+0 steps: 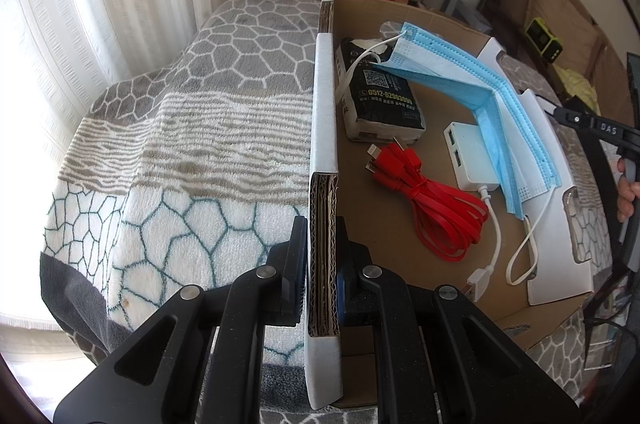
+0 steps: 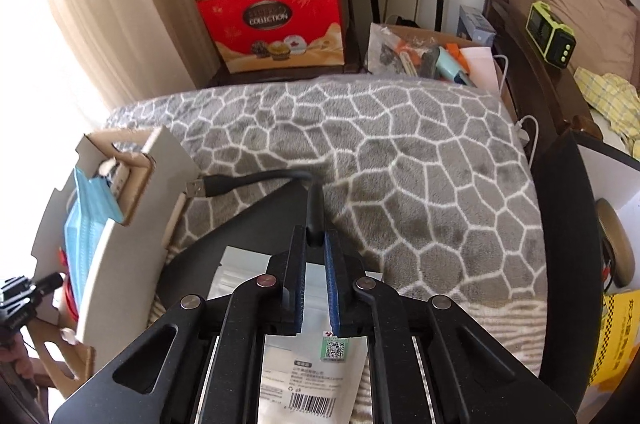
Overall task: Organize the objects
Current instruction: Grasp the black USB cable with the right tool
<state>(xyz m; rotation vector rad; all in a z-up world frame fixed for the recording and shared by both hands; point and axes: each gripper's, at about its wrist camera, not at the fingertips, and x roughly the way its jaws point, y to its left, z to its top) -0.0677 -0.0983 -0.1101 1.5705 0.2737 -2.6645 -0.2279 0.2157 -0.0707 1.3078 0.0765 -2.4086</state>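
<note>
Two hand-held grippers in play, both clamped: left hand-held gripper point(image 1: 322, 264) has its jaws closed on the near wall of the cardboard box point(image 1: 324, 127), pinching the corrugated edge between the pads; right hand-held gripper point(image 2: 314, 244) has its jaws closed on a black USB cable point(image 2: 256, 181), gripping the cable body while the plug end curves left toward the box's outer wall. Box sits on a bed with a grey honeycomb blanket point(image 2: 400, 159). Inside the box: blue face mask point(image 1: 480, 95) draped over a white USB hub point(image 1: 474, 155), its white cord running toward the near end; red flat cable bundle point(image 1: 436, 203) in the middle of the floor; black tissue pack point(image 1: 380, 99) further back against the held wall. Under the right gripper a white packet with barcode and green QR sticker point(image 2: 316, 372) lies on a dark flat item. Red gift boxes point(image 2: 272, 19) stacked beyond the bed
</note>
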